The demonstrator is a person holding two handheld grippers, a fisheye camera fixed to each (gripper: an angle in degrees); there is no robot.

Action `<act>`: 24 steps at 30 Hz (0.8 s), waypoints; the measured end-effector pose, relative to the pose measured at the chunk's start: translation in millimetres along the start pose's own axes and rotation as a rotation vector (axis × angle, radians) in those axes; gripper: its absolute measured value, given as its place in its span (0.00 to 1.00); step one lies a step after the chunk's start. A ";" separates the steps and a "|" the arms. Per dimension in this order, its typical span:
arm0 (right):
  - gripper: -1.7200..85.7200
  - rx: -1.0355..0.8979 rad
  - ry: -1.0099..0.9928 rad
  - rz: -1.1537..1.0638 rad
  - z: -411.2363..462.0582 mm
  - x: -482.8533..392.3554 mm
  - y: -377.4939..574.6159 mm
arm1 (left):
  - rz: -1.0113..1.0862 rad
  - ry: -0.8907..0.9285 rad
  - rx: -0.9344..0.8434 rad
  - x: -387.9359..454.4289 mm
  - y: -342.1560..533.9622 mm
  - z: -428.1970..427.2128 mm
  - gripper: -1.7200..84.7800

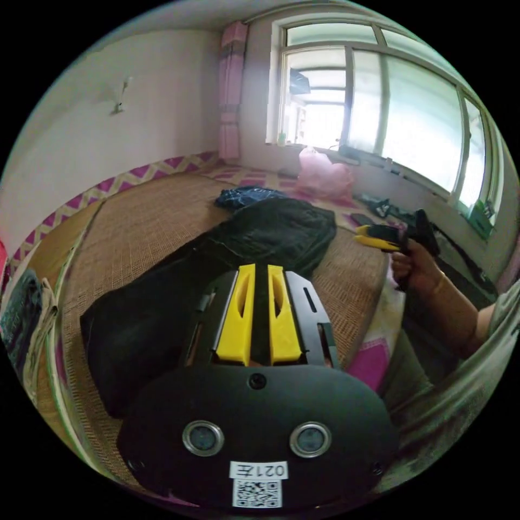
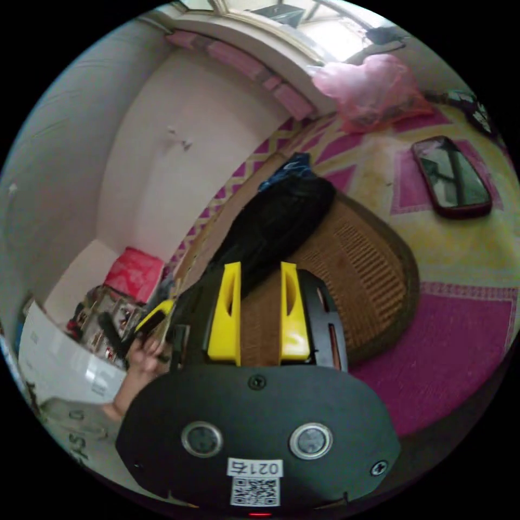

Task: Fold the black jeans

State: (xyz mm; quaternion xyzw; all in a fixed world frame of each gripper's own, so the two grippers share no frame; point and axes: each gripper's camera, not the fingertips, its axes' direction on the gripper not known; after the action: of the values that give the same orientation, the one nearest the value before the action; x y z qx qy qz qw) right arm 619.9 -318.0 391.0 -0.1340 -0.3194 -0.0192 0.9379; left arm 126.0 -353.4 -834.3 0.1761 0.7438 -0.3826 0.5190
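Closest in my left gripper view is the left gripper (image 1: 261, 281), its yellow jaws nearly together with only a narrow slot between them; dark cloth shows in that slot, but I cannot tell whether the jaws actually pinch it. Under and beyond those jaws the black jeans (image 1: 179, 292) lie stretched across the woven mat (image 1: 141, 216), running from lower left toward the frame's centre. At right in this view a hand (image 1: 417, 268) holds the right gripper (image 1: 374, 237), whose yellow jaws look close together from here. Farther back sit a blue garment (image 1: 244, 196), a pink plastic bag (image 1: 322, 173) and the window (image 1: 379, 108) at upper right. In my right gripper view the right gripper (image 2: 261, 295) has its jaws clearly parted, with bare mat visible between them and nothing gripped. The jeans (image 2: 276, 222) run diagonally from behind the left jaw toward the upper centre. This view adds a phone (image 2: 452, 176) lying on the yellow and magenta bedspread (image 2: 460, 336) at upper right, and, at lower left, the other hand (image 2: 143, 352) with the left gripper (image 2: 154, 317) beside cluttered shelving (image 2: 103, 319).
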 end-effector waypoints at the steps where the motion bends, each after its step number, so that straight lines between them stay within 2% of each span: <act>1: 0.16 -0.007 0.057 0.044 14.6 3.0 -14.9 | -0.017 0.021 0.007 -4.9 10.1 -10.0 0.06; 4: 0.18 -0.056 0.137 0.156 55.4 7.9 -42.5 | -0.080 0.048 -0.001 -23.0 37.4 -34.5 0.05; 7: 0.17 -0.004 0.158 0.241 80.4 4.8 -57.7 | -0.145 0.043 -0.016 -44.1 66.0 -61.4 0.06; 11: 0.12 0.055 0.099 0.399 115.7 11.5 -73.7 | -0.213 -0.017 -0.047 -69.2 99.5 -97.5 0.07; 15: 0.08 0.051 0.045 0.453 141.5 1.8 -76.0 | -0.273 0.020 -0.050 -93.3 125.0 -125.3 0.05; 18: 0.06 0.113 0.009 0.255 134.5 -70.2 -82.9 | -0.325 0.026 -0.044 -117.1 144.8 -150.6 0.02; 20: 0.06 0.129 0.071 -0.053 138.6 -187.7 -82.8 | -0.357 0.021 -0.055 -136.7 157.4 -168.5 0.01; 21: 0.06 0.128 0.081 -0.135 142.8 -220.7 -78.7 | -0.365 0.022 -0.056 -141.8 160.3 -172.9 0.01; 23: 0.06 0.099 0.117 -0.455 171.9 -353.2 -44.5 | -0.396 0.030 -0.038 -161.7 171.4 -191.6 0.01; 24: 0.06 0.092 0.129 -0.527 181.1 -383.4 -32.0 | -0.403 0.029 -0.034 -166.7 174.0 -196.2 0.01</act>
State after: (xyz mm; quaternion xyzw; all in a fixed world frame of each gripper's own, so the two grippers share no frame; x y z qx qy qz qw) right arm 203.5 -320.2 304.7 -0.0023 -0.2835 -0.2564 0.9240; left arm 182.2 -71.1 -717.3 0.0203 0.7778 -0.4637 0.4239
